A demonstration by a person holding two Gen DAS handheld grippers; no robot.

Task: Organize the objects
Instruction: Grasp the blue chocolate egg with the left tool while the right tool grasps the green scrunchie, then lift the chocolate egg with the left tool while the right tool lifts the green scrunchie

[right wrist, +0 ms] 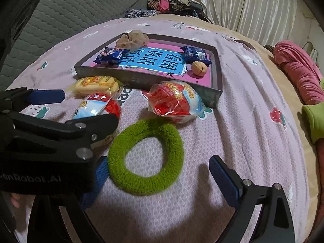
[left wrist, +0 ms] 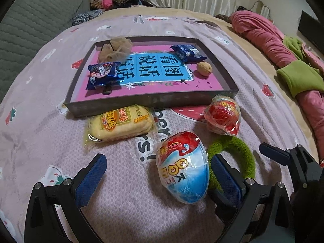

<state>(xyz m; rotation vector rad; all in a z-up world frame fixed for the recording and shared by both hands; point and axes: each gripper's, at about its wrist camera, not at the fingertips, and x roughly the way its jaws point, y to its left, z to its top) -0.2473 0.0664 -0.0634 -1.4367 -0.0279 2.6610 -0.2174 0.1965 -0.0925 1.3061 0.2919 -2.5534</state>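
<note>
Snacks and hair rings, bed.
Left gripper jaws wide around blue egg; right gripper jaws wide around green scrunchie.

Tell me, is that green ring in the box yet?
No. The green ring lies on the blanket, outside the box, between the open right gripper's fingers.

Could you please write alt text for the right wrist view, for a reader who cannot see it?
An open right gripper hovers over a fuzzy green ring on a pink patterned bedspread. Behind it lie two wrapped egg-shaped toys and a shallow grey cardboard tray holding snack packets; the left gripper crosses the left side.
</note>
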